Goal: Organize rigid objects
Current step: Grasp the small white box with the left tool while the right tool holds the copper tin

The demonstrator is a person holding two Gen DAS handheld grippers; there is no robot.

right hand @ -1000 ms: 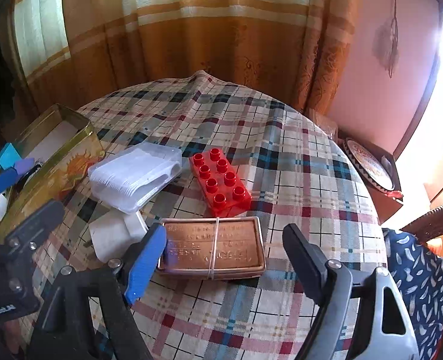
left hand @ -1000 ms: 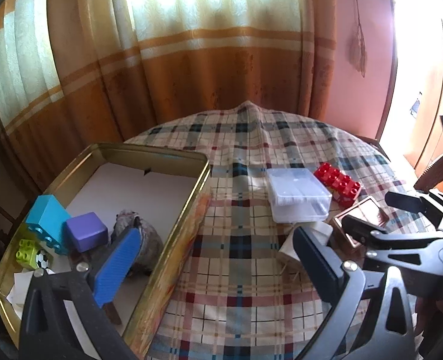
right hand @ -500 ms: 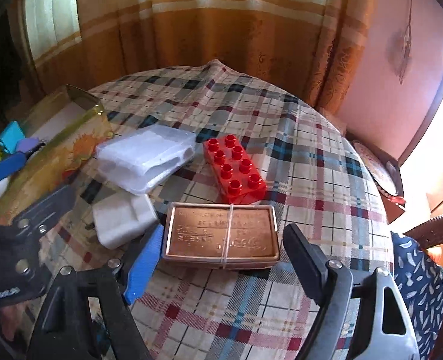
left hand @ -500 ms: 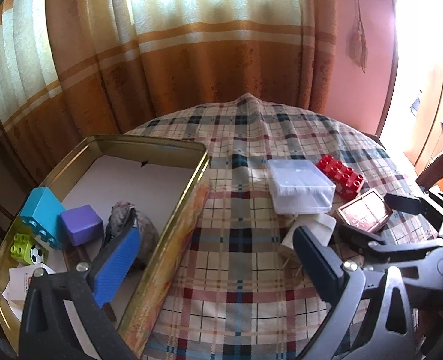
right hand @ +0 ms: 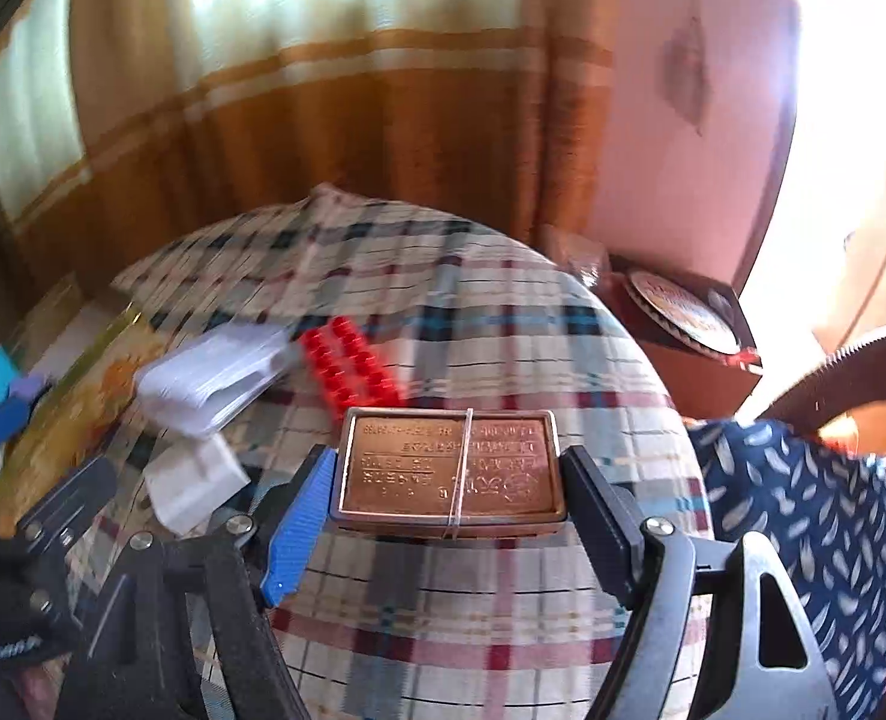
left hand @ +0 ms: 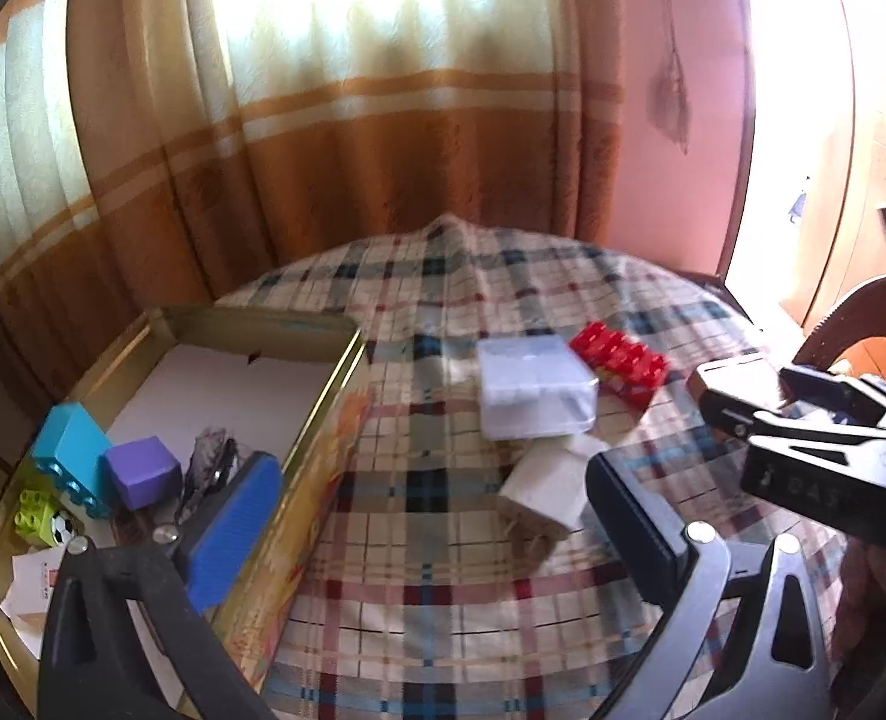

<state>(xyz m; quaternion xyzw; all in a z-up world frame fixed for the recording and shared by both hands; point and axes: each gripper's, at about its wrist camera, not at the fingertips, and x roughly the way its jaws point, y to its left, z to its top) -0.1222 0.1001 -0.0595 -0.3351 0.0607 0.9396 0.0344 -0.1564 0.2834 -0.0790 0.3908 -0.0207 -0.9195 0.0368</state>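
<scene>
right gripper (right hand: 445, 501) | fingers just closing, pressed on both ends of copper tin (right hand: 450, 471), tin lifted off checked bench (right hand: 502, 312) | red brick (right hand: 350, 369) beyond fingertips | left gripper (left hand: 425, 516) | fingers spread wide, nothing between | gold tin box (left hand: 317, 396) under blue finger (left hand: 230, 531), white block (left hand: 547, 489) beside black one
</scene>
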